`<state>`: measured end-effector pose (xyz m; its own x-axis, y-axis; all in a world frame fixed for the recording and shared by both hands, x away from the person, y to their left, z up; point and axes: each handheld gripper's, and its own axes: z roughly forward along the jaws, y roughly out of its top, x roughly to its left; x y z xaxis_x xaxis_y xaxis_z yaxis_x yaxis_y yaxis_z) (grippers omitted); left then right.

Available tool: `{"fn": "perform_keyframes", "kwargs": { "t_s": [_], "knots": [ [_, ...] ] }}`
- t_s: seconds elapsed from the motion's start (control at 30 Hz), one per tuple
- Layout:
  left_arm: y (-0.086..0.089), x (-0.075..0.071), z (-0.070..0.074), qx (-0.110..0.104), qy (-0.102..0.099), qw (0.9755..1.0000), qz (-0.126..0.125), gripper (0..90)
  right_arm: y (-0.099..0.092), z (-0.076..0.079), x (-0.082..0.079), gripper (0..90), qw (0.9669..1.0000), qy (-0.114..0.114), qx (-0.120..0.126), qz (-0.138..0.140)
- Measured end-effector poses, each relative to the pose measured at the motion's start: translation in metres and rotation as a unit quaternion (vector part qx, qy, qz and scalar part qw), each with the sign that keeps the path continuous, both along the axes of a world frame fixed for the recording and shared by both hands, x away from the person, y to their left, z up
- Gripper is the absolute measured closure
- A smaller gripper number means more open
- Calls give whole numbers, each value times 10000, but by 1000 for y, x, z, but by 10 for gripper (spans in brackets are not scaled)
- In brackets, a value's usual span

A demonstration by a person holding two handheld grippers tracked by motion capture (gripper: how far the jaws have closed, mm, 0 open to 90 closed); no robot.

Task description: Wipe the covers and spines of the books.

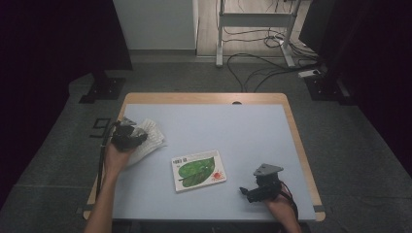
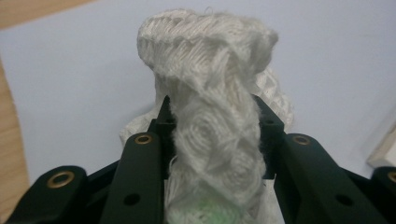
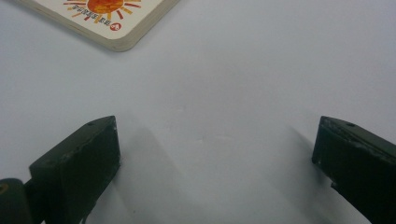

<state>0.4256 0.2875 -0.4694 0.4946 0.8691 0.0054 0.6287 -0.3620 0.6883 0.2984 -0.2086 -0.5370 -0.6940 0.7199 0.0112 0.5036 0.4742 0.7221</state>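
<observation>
A white knitted cloth (image 1: 149, 137) lies bunched at the table's left side. My left gripper (image 1: 130, 136) is shut on it. In the left gripper view a thick fold of the cloth (image 2: 210, 88) stands between the two black jaws, touching both pads, and bulges above their tips (image 2: 214, 112). A flat picture book (image 1: 199, 170) with a green leaf and an orange sun on its cover lies in the middle of the table. My right gripper (image 1: 245, 193) rests low at the front right, open, with nothing between its jaws (image 3: 215, 140). The book's sun corner (image 3: 107, 18) lies just beyond them.
The pale blue table top (image 1: 233, 121) has a wooden rim (image 1: 204, 98). On the floor behind it stand a white desk frame (image 1: 252, 29) with loose cables (image 1: 252, 68) and dark stand bases (image 1: 102, 90) at both sides.
</observation>
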Motion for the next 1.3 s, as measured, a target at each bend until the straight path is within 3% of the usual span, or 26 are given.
{"fn": "perform_keyframes", "kwargs": {
  "t_s": [0.33,0.43,0.53,0.67,0.8,1.13,1.3],
  "knots": [
    [0,5,-26,-51,239,9997,36,600,0,0,0,4,10000,0,1,1],
    [0,5,-27,-66,272,9995,134,521,0,0,0,4,10000,0,1,1],
    [2,3,-20,-175,89,9996,225,345,0,0,0,4,10000,0,1,1],
    [4,-3,-7,-347,38,9993,160,135,0,0,0,4,10000,0,1,1],
    [5,-12,3,-292,18,9996,5,33,0,0,0,4,10000,0,1,0],
    [-1,-36,23,-185,-276,9989,-321,0,0,0,0,4,10000,1,0,1],
    [-10,-52,31,-163,-383,9973,-601,0,0,0,0,4,10000,1,0,1]
  ]
}}
